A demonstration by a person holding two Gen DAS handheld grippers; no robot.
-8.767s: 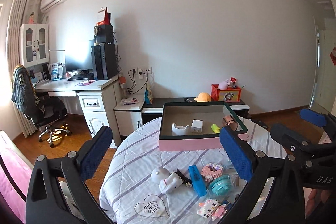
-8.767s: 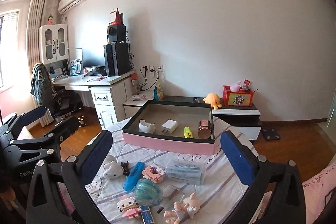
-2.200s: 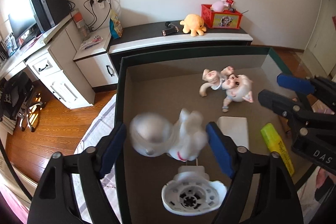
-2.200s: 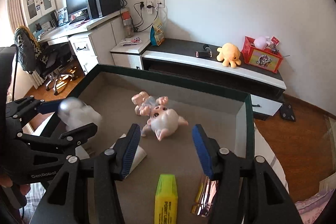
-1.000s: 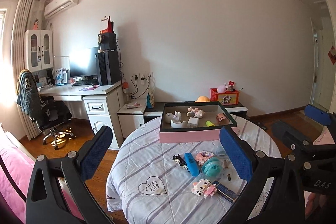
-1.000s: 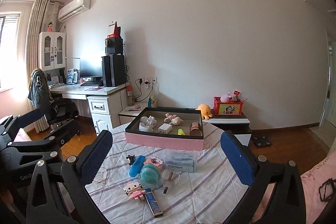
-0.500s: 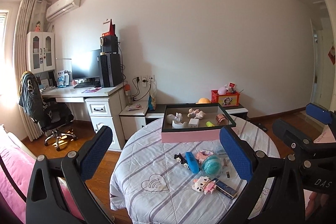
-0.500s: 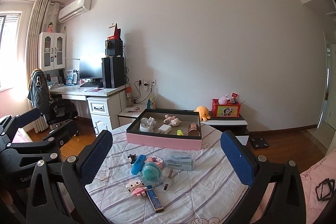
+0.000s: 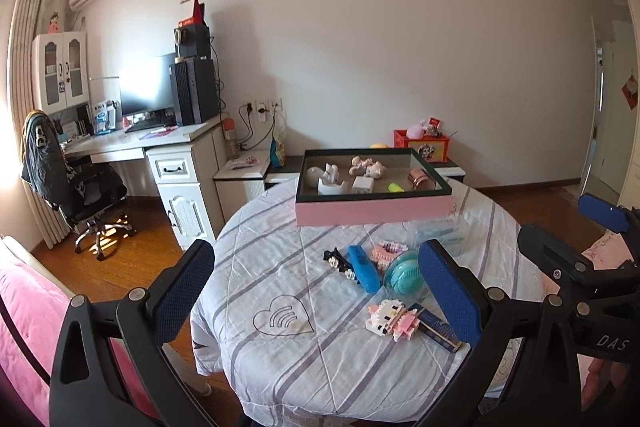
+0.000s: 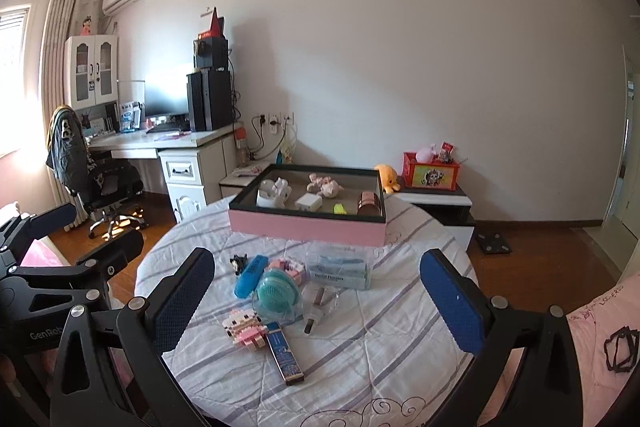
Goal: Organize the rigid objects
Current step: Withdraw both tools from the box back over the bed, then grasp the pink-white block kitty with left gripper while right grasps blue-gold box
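A pink box (image 9: 374,213) (image 10: 306,225) stands at the far side of a round table. Inside it lie a white cat figure (image 9: 330,173), a pig figurine (image 9: 368,167), a white charger (image 9: 363,184), a yellow highlighter (image 9: 395,187) and a copper tin (image 9: 418,179). On the striped cloth nearer me lie a blue case (image 9: 363,268), a teal round fan (image 10: 276,290), a pink block figure (image 9: 394,319), a clear plastic case (image 10: 340,269) and a dark slim box (image 10: 286,359). My left gripper (image 9: 320,291) and right gripper (image 10: 316,299) both hang open and empty, well back from the table.
A desk with a monitor (image 9: 146,93) and an office chair (image 9: 76,183) stand at the left. A low cabinet with a red box (image 10: 431,176) and a yellow plush (image 10: 386,178) runs along the wall. Pink bedding (image 10: 592,339) lies at the right.
Both grippers have moved a little closer to the table and tilted down since half a second ago. Earlier, the cat figure and the pig figurine were placed in the box.
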